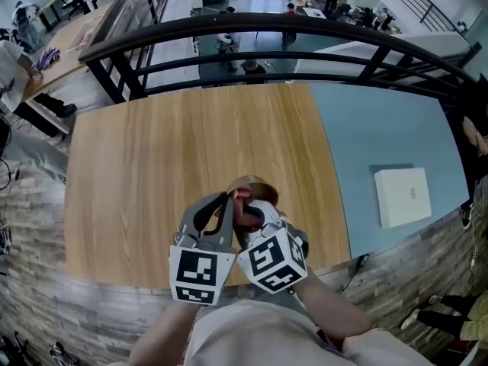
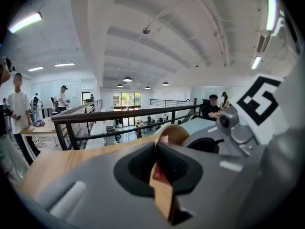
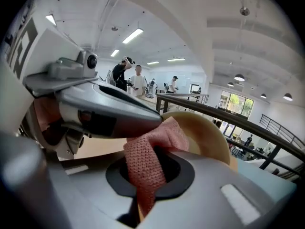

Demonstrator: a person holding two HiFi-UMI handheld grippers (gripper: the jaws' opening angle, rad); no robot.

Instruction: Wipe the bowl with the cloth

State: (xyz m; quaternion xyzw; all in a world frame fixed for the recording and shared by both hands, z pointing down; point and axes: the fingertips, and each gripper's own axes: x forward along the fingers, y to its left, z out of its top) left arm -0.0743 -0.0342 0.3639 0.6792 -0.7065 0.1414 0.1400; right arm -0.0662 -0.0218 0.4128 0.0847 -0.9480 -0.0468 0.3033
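A light wooden bowl (image 1: 252, 184) is held in the air over the table's near edge. My left gripper (image 1: 226, 201) is shut on its rim; the wooden edge (image 2: 162, 193) stands on end between the jaws, and the bowl's round body (image 2: 174, 133) shows beyond. A pink knitted cloth (image 3: 147, 160) is pinched in my right gripper (image 3: 141, 187), which is shut on it. The cloth (image 1: 243, 203) lies against the inside of the bowl (image 3: 211, 133). The two grippers sit side by side, almost touching, with the right gripper (image 1: 256, 218) just right of the left.
A wooden table (image 1: 152, 174) lies below, its near edge under the grippers. A black railing (image 1: 267, 29) runs behind it. A white box (image 1: 402, 197) rests on the blue-grey surface at right. People stand at desks in the background.
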